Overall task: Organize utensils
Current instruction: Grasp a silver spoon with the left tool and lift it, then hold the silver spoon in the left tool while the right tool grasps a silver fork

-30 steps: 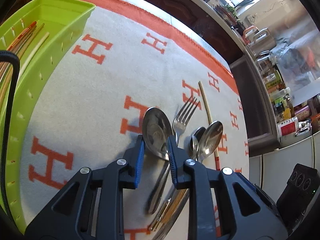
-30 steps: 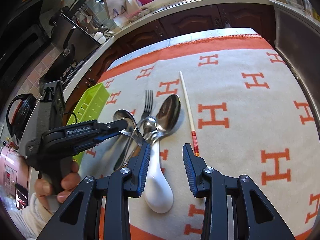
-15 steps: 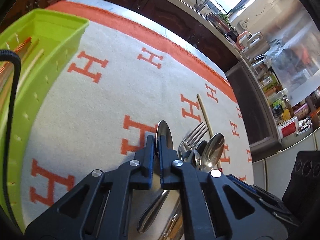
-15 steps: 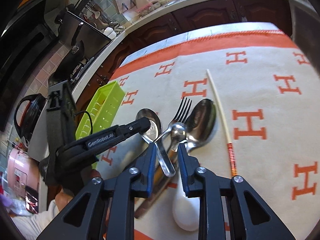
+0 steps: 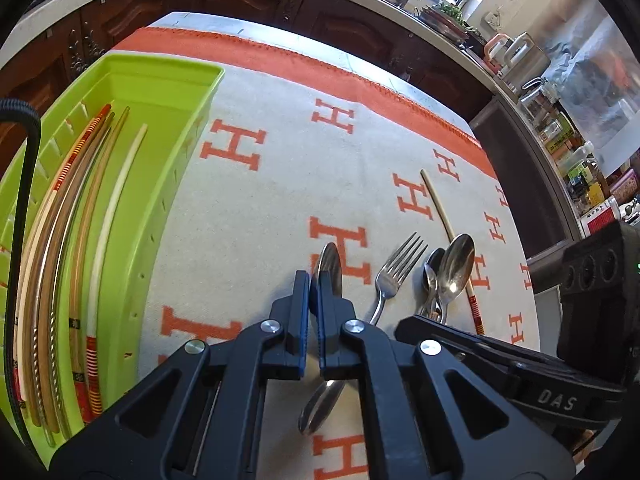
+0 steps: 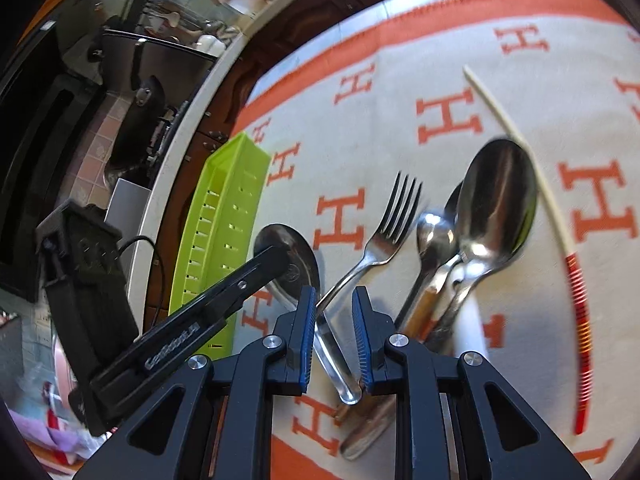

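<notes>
Utensils lie bunched at the lower centre of the frame on a cream cloth (image 5: 280, 184) patterned with orange H's: a fork (image 6: 384, 236), a large spoon (image 6: 496, 204), a smaller spoon (image 6: 434, 236) and one loose chopstick (image 6: 520, 140). The left gripper (image 5: 314, 288) has its fingers pressed together on the rim of a steel spoon (image 5: 330, 260). The right gripper (image 6: 334, 316) has its fingers narrowly parted around the fork's handle; whether they touch it cannot be told. More chopsticks (image 5: 100, 208) lie in a green tray (image 5: 192, 112) at left.
</notes>
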Tool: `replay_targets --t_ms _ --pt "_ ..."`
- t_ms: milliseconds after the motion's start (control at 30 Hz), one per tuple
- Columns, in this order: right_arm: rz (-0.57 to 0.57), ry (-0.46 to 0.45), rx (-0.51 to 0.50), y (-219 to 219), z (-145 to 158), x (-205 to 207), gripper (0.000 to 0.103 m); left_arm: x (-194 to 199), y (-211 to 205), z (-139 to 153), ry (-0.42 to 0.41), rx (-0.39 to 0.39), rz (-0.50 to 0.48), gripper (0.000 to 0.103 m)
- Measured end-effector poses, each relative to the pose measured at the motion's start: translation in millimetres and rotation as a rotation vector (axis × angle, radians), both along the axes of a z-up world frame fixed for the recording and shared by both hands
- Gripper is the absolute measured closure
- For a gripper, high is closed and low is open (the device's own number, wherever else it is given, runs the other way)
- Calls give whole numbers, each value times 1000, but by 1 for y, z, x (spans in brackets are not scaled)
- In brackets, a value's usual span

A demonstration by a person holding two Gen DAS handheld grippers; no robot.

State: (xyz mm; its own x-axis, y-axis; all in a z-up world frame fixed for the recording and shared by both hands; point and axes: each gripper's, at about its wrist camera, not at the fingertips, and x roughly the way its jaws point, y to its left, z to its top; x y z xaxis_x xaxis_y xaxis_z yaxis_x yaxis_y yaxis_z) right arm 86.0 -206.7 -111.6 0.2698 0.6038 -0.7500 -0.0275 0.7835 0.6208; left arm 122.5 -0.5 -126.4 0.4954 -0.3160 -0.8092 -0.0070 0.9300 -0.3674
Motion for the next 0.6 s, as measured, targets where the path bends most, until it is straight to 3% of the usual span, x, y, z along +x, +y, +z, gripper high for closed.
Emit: replay_targets --t_ms 167,300,400,600 --pt "-56 82 40 11 -20 10 83 -6 2 1 -2 -8 -17 102" --pt "-94 97 77 14 -29 16 83 -9 0 1 4 -17 -29 102" --pt "-115 104 86 19 -34 20 94 -12 -1 4 2 -7 -33 102" --pt "-133 65 84 18 -27 16 100 -18 1 13 -10 12 -38 102"
